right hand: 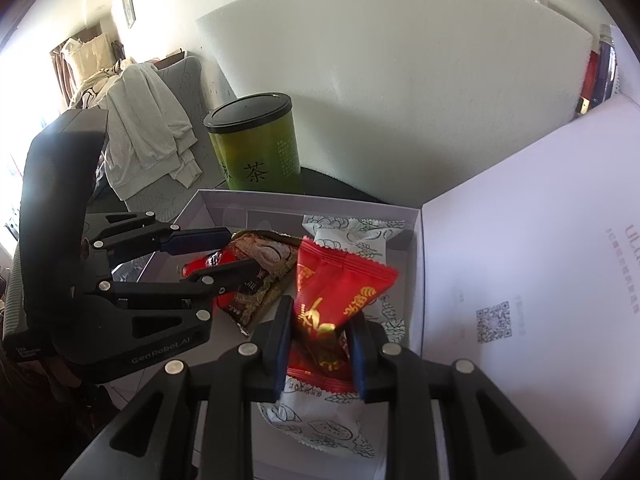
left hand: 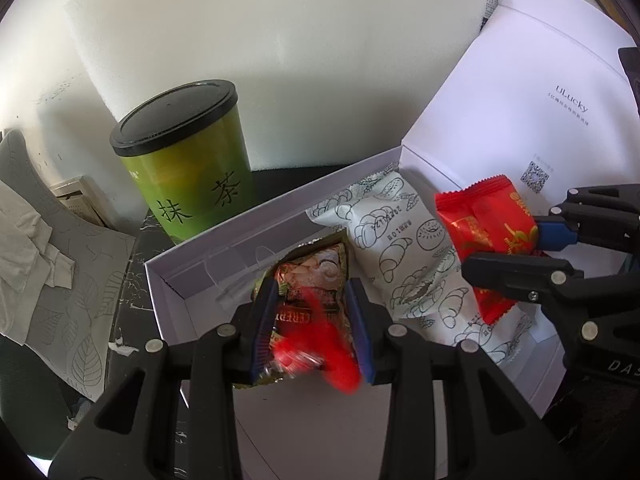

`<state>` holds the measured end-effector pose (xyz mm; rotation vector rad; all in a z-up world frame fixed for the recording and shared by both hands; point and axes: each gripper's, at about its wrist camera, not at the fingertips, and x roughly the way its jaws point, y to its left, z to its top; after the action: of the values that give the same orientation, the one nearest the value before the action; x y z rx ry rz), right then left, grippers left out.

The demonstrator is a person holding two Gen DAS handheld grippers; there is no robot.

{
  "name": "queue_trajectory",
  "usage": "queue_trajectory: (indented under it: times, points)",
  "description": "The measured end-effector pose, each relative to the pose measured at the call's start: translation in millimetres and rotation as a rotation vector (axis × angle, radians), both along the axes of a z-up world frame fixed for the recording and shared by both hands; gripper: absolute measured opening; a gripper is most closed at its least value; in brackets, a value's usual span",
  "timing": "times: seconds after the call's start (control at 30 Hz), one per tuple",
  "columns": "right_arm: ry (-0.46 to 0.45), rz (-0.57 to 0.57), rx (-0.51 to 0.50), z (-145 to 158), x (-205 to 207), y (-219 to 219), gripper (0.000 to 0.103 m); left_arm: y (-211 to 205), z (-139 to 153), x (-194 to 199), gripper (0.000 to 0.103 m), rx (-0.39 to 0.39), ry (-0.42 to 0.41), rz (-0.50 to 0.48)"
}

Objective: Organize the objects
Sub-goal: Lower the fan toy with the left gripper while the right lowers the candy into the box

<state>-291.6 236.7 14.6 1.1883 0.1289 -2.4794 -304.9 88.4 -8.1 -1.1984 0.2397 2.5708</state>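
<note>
An open white box holds snack packets. My left gripper is shut on a brown and gold snack packet with red on it, over the box's left half; it also shows in the right wrist view. My right gripper is shut on a red packet above a white packet printed with pastries. In the left wrist view the right gripper holds the red packet over the white packet.
A green tea canister with a black lid stands behind the box. The box's lid stands open on the right. A white foam board leans behind. A chair with clothes stands left.
</note>
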Motion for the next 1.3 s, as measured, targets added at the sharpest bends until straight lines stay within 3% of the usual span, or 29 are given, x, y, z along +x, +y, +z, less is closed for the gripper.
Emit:
queue_trajectory:
  times: [0.6,0.93,1.3]
  points:
    - [-0.020,0.005,0.042,-7.0,0.0,-8.0,0.028,-9.5,-4.7,-1.5,0.034,0.020,-0.038,0.038]
    - [-0.009,-0.021,0.068,-3.2,0.0,-7.8,0.045,-11.3,-4.9,0.4,0.034,0.019,-0.046,0.055]
    - [0.042,-0.037,0.089,14.7,8.9,-4.9,0.049,-10.4,1.9,8.6,0.037,0.037,-0.044,0.056]
